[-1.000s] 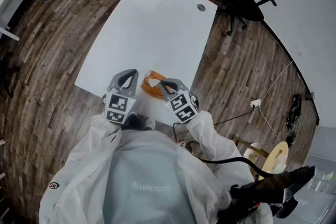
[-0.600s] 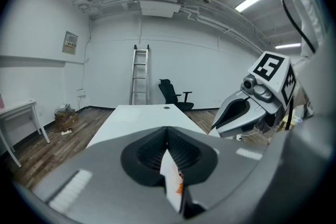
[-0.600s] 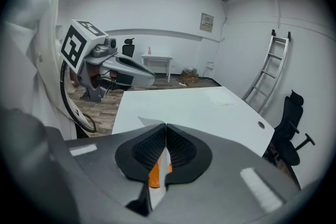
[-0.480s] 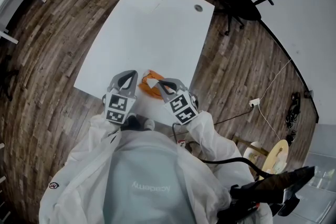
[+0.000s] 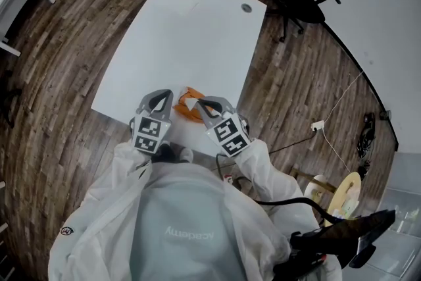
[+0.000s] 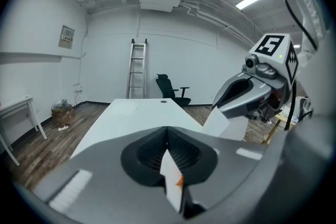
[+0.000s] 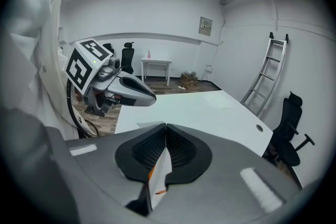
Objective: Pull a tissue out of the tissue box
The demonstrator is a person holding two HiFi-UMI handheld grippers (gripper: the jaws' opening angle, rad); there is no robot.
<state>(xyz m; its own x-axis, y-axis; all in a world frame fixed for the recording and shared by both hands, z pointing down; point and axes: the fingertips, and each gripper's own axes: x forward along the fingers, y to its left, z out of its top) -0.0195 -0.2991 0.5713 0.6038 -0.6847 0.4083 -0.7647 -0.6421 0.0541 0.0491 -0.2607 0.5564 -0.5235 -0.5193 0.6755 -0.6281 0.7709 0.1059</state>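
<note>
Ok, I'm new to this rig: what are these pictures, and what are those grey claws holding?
No robot here: a person holds a two-jaw gripper in each hand. The head view looks down from the person's head; the other two look along each gripper's jaws. At the white table's near edge is an orange tissue pack. The right gripper is shut on a white tissue. The left gripper is shut on a white sheet with an orange mark; pack edge or tissue, I cannot tell.

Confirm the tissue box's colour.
Orange tissue box, with white tissue coming out of it; the head view shows it best.
</note>
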